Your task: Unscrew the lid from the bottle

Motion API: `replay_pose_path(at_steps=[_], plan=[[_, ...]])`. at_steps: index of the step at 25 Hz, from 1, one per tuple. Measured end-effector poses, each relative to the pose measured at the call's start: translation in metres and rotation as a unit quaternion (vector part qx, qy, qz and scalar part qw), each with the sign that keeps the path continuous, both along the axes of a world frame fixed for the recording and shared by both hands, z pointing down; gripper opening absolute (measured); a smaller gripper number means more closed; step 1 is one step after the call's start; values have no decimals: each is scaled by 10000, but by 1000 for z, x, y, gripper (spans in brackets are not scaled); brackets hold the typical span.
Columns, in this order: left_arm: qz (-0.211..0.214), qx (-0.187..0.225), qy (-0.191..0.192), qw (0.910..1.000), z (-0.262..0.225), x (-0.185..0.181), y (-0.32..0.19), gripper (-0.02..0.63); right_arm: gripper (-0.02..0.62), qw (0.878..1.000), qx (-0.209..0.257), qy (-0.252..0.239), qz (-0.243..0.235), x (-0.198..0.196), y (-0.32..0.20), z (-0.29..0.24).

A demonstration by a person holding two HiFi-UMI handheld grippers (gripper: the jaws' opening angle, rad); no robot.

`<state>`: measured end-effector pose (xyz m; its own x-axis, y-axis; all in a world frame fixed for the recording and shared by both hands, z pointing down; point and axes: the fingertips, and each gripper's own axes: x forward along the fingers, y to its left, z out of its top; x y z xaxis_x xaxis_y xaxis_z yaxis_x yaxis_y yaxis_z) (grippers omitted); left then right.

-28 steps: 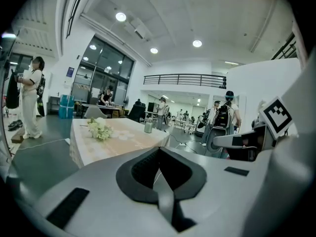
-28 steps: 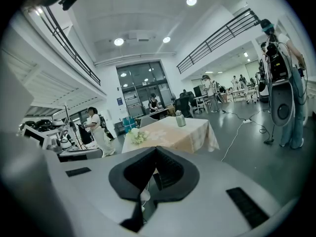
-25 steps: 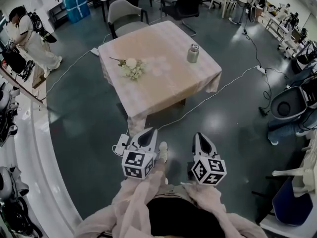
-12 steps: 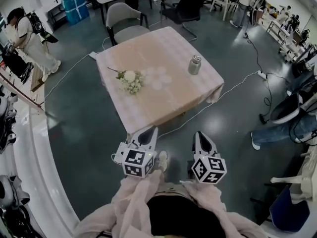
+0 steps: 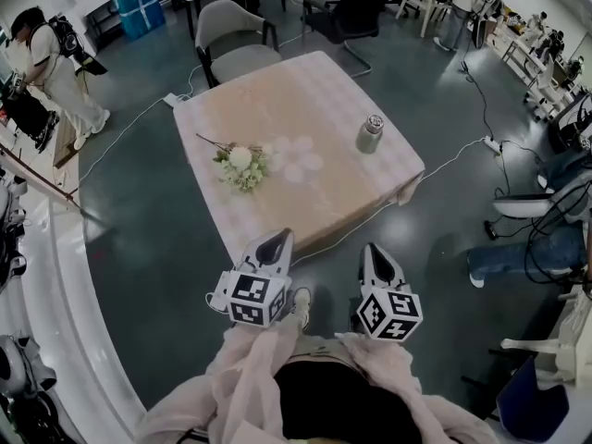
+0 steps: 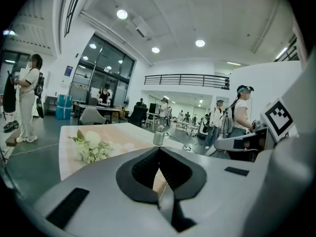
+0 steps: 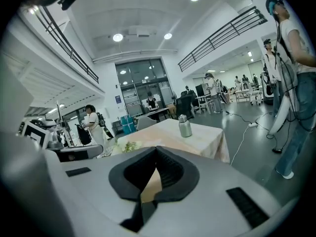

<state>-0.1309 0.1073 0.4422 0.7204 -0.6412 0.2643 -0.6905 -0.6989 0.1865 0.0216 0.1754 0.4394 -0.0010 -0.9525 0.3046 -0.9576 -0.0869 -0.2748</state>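
Over bare floor, standing short of table, holding left claw and right claw clenched, empty. Seeing bottle well ahead, rightward, lid on; leaving all unscrewing undone.

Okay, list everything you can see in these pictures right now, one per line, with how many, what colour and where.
table: one, pale pink cloth, middle of the floor ahead
bottle: one, silver, lid on, upright near the table's right edge
flower bunch: one, white and green, lying on the table's left part
chair: one, grey, at the table's far side
office chair: one, black, beyond the table
boxes: a stack, blue, far left
person: one, white clothes, far left
sleeves: two, pale pink, bottom of the head view
left tool: one, grey and black, shut, empty, short of the table
right tool: one, grey and black, shut, empty, beside the left
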Motion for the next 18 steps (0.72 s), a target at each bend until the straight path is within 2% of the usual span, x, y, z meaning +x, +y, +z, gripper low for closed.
replay_pose_path(at_steps=[12, 18], plan=[[23, -24, -68, 10000, 9, 12, -70, 25, 12, 10000, -31, -21, -1, 15, -70, 7], [25, -73, -47, 10000, 13, 19, -88, 25, 12, 9999, -115, -25, -32, 20, -90, 13]])
